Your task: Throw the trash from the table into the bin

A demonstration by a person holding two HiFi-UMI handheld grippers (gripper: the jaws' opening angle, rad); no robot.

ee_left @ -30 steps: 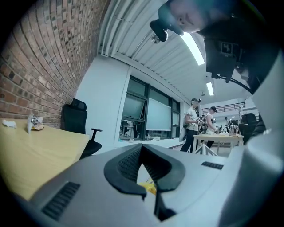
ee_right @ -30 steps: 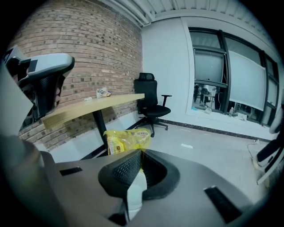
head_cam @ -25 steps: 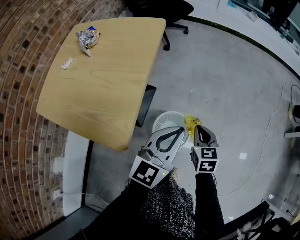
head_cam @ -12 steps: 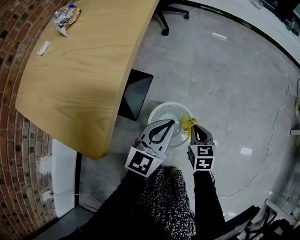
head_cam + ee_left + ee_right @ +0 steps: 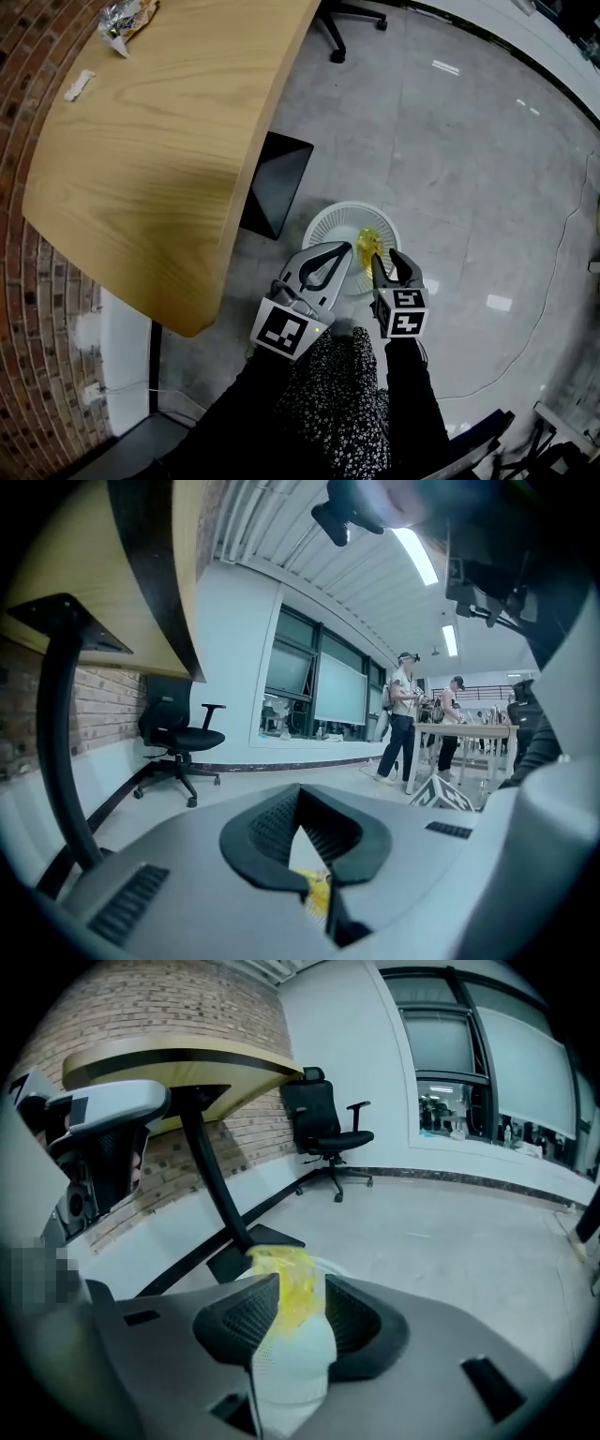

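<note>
Worktop (image 5: 169,159), far left: a crumpled foil wrapper (image 5: 127,16) and a paper scrap (image 5: 79,84) lie on it, well apart from the bin.

Left tool (image 5: 343,249): jaws together, nothing held, hanging at the bin's near rim.

Bin (image 5: 323,230): white, on the floor beside the worktop's foot.

Yellow wrapper (image 5: 367,246): over the bin mouth, at the tips of the right tool (image 5: 386,257).

Right tool: jaws have just been opening and stand narrowly apart. The wrapper is between them and, as far as can be judged, not pinched.

Recommendation: position the right tool over the middle of the bin and part the jaws further, so the film drops free rather than clinging to a pad. Confirm it lies inside the rim before lifting away. The left tool should stay clear of the rim.
</note>
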